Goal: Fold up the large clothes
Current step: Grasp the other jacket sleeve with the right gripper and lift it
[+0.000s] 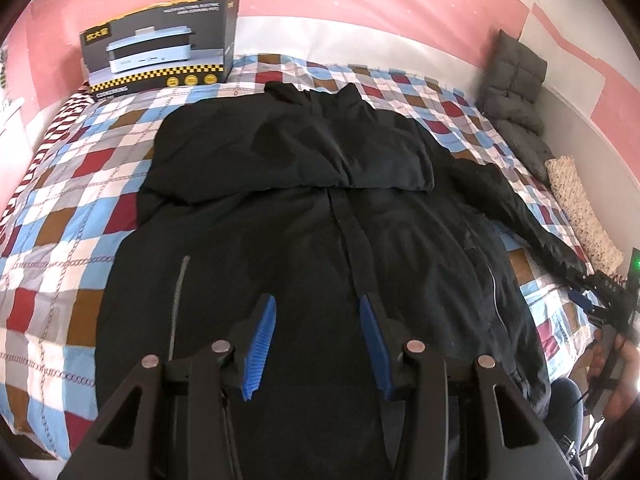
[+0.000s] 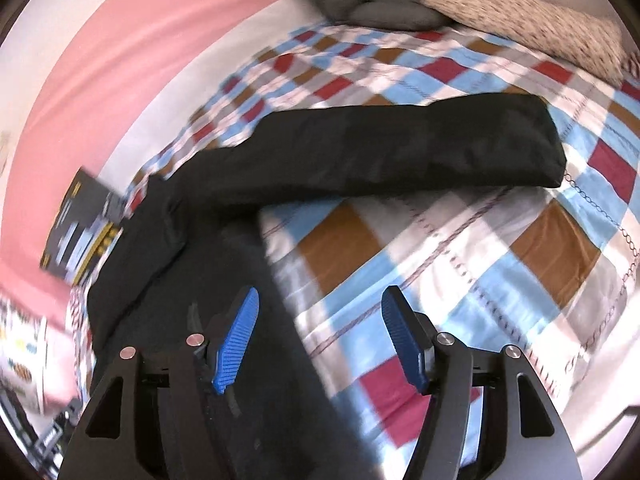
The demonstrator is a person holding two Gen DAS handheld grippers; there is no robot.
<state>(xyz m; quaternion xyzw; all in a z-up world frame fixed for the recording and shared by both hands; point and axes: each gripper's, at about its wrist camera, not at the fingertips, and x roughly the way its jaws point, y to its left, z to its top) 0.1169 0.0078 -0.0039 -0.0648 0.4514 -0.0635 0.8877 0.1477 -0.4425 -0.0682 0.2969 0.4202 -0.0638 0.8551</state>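
Observation:
A large black jacket (image 1: 320,220) lies spread front-up on a checked bedspread (image 1: 60,208). A broad fold of it lies across the chest. One sleeve (image 1: 532,224) stretches out to the right. My left gripper (image 1: 318,302) hovers over the jacket's lower front beside the centre placket, open, with nothing between its blue pads. In the right wrist view the same sleeve (image 2: 400,148) lies flat across the bedspread (image 2: 460,248). My right gripper (image 2: 320,294) is open above the jacket's side edge with nothing in it. It also shows at the bed's right edge (image 1: 588,304).
A cooking-pot box (image 1: 160,48) stands at the bed's back left against the pink wall. A grey quilted cushion (image 1: 516,92) and a patterned pillow (image 1: 584,212) line the right side. A person's hand (image 1: 616,364) holds the right gripper there.

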